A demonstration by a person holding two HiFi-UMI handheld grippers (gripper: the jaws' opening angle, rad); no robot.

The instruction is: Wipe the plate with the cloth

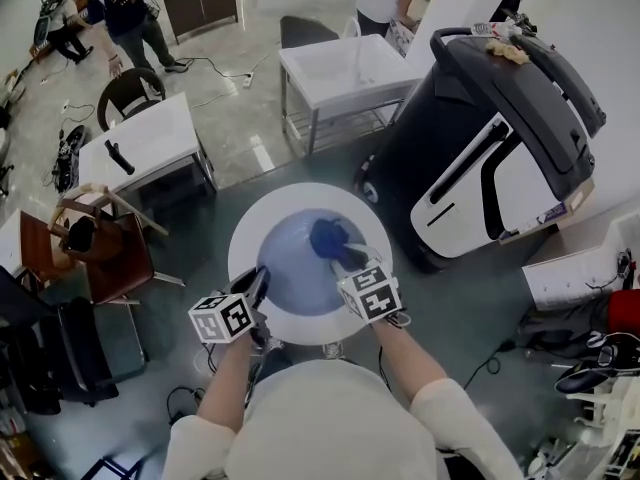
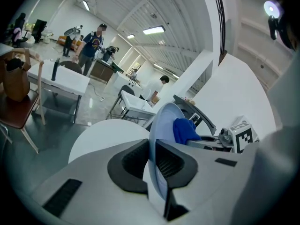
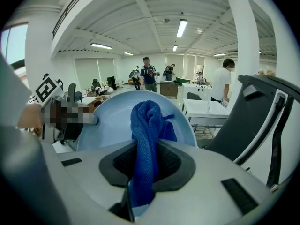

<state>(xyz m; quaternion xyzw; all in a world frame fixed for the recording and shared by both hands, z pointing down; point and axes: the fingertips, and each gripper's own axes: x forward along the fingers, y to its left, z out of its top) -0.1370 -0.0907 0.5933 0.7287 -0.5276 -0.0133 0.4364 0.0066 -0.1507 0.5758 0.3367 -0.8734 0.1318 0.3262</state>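
A pale blue plate [image 1: 296, 268] is held above a round white table [image 1: 245, 230], tilted. My left gripper [image 1: 257, 286] is shut on the plate's left rim; in the left gripper view the plate [image 2: 158, 130] stands edge-on between the jaws of the left gripper [image 2: 153, 159]. My right gripper [image 1: 343, 259] is shut on a bunched dark blue cloth [image 1: 327, 236], which rests against the plate's upper right face. In the right gripper view the cloth [image 3: 146, 139] runs up between the jaws of the right gripper [image 3: 144, 165] onto the plate [image 3: 112, 118]. The blue cloth [image 2: 185, 130] also shows in the left gripper view.
A large black and white machine [image 1: 500, 148] stands close on the right. A white table [image 1: 345, 68] is behind the round one, another white table [image 1: 150, 140] and wooden chairs [image 1: 95, 243] to the left. People [image 1: 125, 13] stand at the far left.
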